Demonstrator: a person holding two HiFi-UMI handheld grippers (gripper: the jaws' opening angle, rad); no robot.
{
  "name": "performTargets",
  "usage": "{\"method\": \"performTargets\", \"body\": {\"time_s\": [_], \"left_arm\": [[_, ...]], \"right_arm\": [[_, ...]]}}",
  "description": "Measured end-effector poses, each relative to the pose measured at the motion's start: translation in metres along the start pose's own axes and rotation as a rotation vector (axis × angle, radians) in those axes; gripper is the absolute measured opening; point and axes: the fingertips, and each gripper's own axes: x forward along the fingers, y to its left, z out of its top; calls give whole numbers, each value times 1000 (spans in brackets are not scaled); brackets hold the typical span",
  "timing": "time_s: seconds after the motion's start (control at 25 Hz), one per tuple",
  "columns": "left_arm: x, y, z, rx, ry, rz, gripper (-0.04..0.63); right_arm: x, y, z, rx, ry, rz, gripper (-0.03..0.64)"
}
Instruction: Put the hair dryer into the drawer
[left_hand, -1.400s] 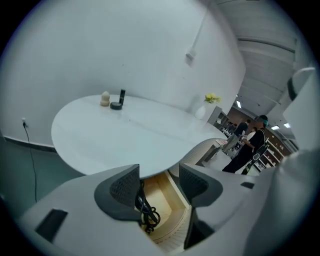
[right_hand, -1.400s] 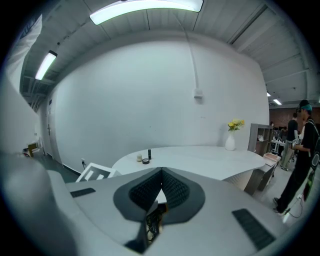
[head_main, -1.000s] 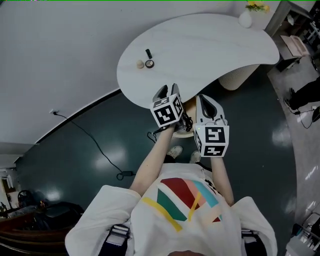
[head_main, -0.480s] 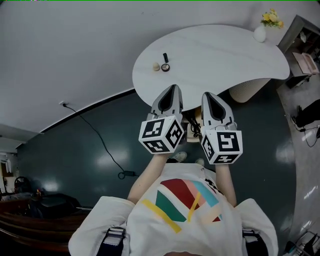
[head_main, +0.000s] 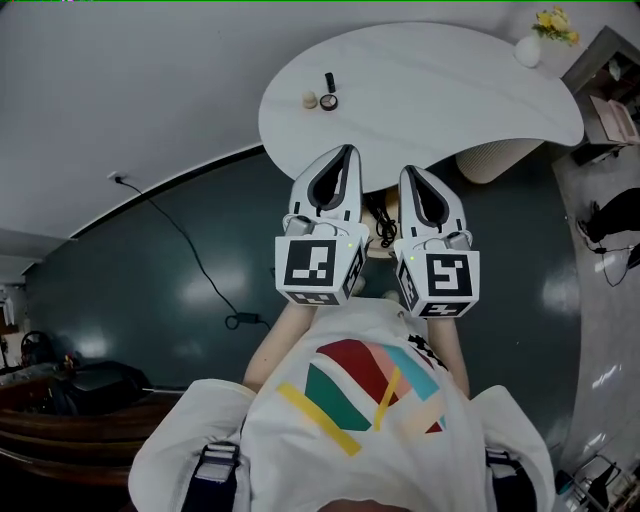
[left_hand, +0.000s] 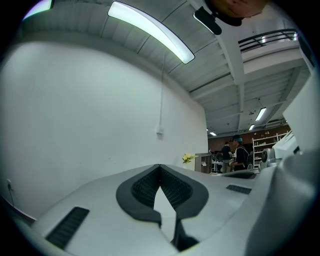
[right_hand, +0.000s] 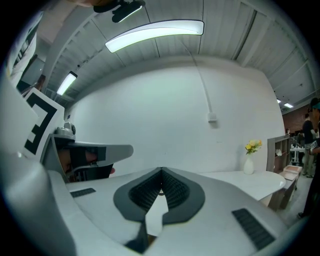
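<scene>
Head view: the left tongs (head_main: 346, 153) and right tongs (head_main: 410, 172) are held side by side in front of the chest, arms bent, both pointing level toward the white tabletop (head_main: 450, 100) ahead of their tips. Each pair is closed and carries nothing. Below the gap between them shows a sliver of beige, probably the drawer (head_main: 377, 248), with a black cord (head_main: 381, 224) lying on it. I take that for the hair dryer's cord, so the hair dryer seems to lie in the drawer already, though the tongs cover most of it and I cannot tell for sure. By that reading the placing is done and both hands are clear of it. If the drawer stands open, the next move would call for lowering one pair and pushing the front shut with closed tips, minding that no cord hangs over the edge. Left gripper view: the pads meet at the tips with nothing between them, looking level at a bare wall (left_hand: 90, 110); the right tongs' body fills the right edge, and neither hair dryer nor drawer shows. Right gripper view: these pads are likewise together and empty, the left tongs just beside them on the left, the tabletop and a vase (right_hand: 248, 166) beyond the tips to the right.
</scene>
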Motion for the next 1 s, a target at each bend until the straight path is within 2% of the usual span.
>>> {"method": "performTargets", "body": {"time_s": [0.16, 0.44, 1.0], "left_arm": [[3, 3, -7, 17, 14, -7, 17], [9, 5, -11, 17, 29, -7, 17], [3, 7, -16, 36, 55, -5, 17]], "right_arm": [[-1, -5, -4, 29, 9, -12, 11], [-7, -11, -6, 5, 22, -41, 11], [-10, -1, -8, -15, 32, -26, 11]]}}
